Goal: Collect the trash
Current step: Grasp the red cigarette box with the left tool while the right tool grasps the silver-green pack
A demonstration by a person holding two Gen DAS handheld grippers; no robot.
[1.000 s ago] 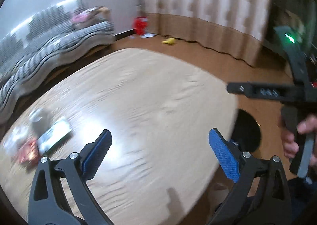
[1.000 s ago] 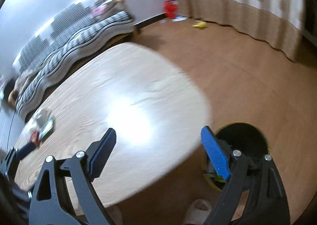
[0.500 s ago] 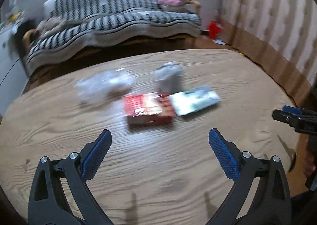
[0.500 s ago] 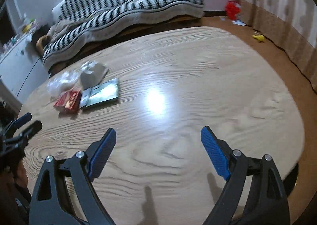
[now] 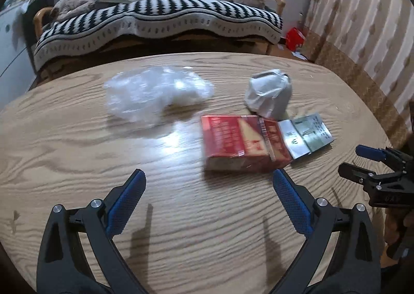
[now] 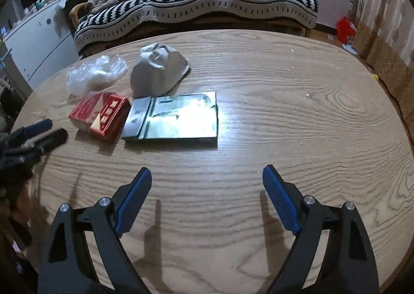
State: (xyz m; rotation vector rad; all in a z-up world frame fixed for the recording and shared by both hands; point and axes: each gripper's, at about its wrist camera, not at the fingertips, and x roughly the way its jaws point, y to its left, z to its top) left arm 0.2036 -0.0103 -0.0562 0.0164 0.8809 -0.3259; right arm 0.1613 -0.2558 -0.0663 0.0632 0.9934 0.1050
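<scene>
The red pack point(image 5: 243, 143) lies just ahead-right of the left claw point(image 5: 209, 199), nearer than the right claw point(image 6: 207, 196); both gape empty.

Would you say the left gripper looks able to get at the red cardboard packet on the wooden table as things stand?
Probably yes. The left gripper is open and empty, and the red cardboard packet lies just ahead of its fingertips on the wooden table. Only bare wood lies between them; the green-and-silver flat box merely adjoins the packet's far side.

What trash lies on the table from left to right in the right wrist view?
Clear plastic bag → red carton → flat green-and-silver packet. The crumpled grey wrapper sits behind, spanning the last two.
</scene>
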